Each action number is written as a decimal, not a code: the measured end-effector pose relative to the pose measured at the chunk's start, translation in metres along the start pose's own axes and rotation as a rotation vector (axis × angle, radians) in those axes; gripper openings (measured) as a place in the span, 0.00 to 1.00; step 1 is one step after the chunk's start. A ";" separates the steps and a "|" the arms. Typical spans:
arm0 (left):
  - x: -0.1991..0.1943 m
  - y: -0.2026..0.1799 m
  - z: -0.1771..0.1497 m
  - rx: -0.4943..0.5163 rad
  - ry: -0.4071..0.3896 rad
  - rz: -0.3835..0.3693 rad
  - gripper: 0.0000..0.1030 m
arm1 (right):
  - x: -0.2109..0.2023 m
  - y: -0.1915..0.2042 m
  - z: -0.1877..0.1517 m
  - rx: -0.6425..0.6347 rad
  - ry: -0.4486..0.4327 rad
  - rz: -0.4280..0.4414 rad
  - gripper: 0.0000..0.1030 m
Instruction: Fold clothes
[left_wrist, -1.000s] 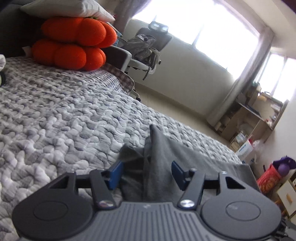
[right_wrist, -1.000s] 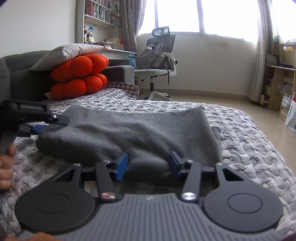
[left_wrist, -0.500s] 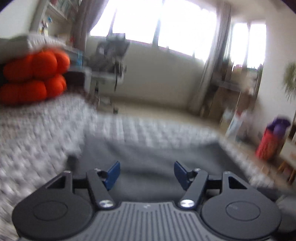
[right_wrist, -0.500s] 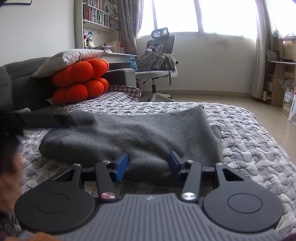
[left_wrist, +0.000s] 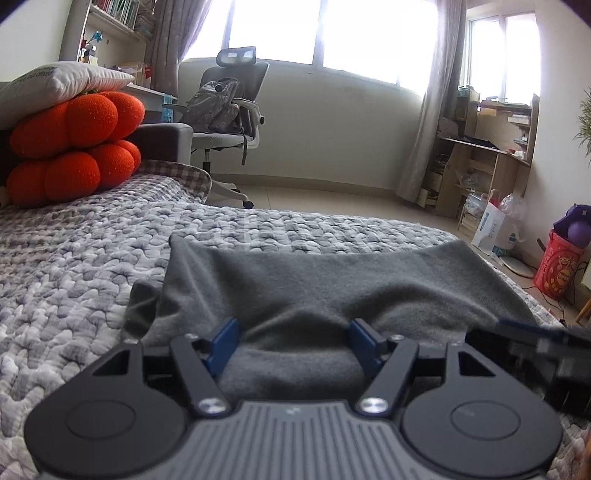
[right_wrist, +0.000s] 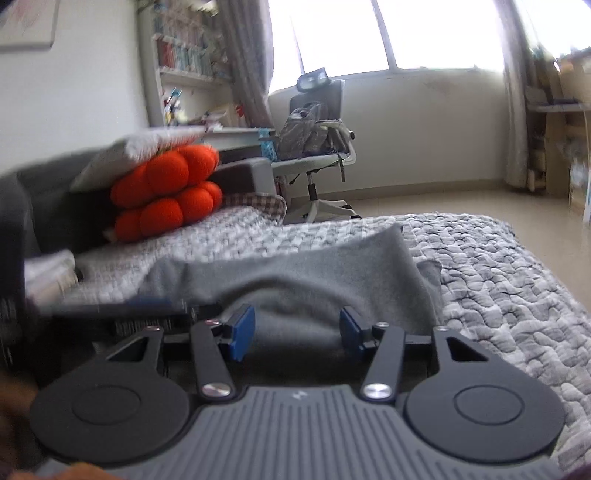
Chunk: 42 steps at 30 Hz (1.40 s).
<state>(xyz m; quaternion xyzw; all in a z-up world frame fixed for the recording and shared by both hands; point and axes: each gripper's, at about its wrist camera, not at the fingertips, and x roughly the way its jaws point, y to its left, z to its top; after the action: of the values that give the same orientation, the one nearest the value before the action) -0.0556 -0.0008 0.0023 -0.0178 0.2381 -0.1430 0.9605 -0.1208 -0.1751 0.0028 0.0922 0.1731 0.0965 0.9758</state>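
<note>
1. Left wrist view: my left gripper (left_wrist: 291, 345) has swung round from the garment's end to its near edge, so I now look across the whole folded grey garment (left_wrist: 332, 288) lying on the quilted bed (left_wrist: 74, 266). Its jaws are opening, standing apart around a raised hump of cloth; the blue pads (left_wrist: 223, 343) do not seem to press on it, so I read the cloth as released. I judge this fold laid, with the next one to set up.

2. Same view, limits: the right gripper (left_wrist: 532, 343) enters blurred at the right edge. The garment's nearest hem is hidden behind my gripper's body.

3. Right wrist view: the right gripper (right_wrist: 297, 332) has barely shifted, only rolled a little. It is unclenched, a cloth ridge between its pads without clear contact. The grey garment (right_wrist: 295, 273) lies just ahead on the bed (right_wrist: 517, 295).

4. Same view, limits: the frame is smeared; the left gripper (right_wrist: 147, 310) is a dark streak at left, and I cannot make out its jaws here. The orange cushions (right_wrist: 166, 195) are well apart from the work.
</note>
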 end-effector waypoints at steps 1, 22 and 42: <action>0.000 0.000 -0.001 0.002 -0.001 0.000 0.67 | 0.002 0.000 0.006 0.010 -0.004 -0.005 0.52; -0.003 0.000 -0.003 -0.006 -0.002 -0.014 0.68 | 0.130 0.007 0.071 0.075 0.339 0.016 0.52; -0.004 0.001 -0.003 -0.010 -0.004 -0.017 0.68 | 0.036 -0.047 0.019 0.269 0.061 0.033 0.56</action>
<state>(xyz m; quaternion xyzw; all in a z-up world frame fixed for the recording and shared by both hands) -0.0601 0.0011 0.0011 -0.0253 0.2366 -0.1501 0.9596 -0.0740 -0.2150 -0.0010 0.2221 0.2125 0.0913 0.9472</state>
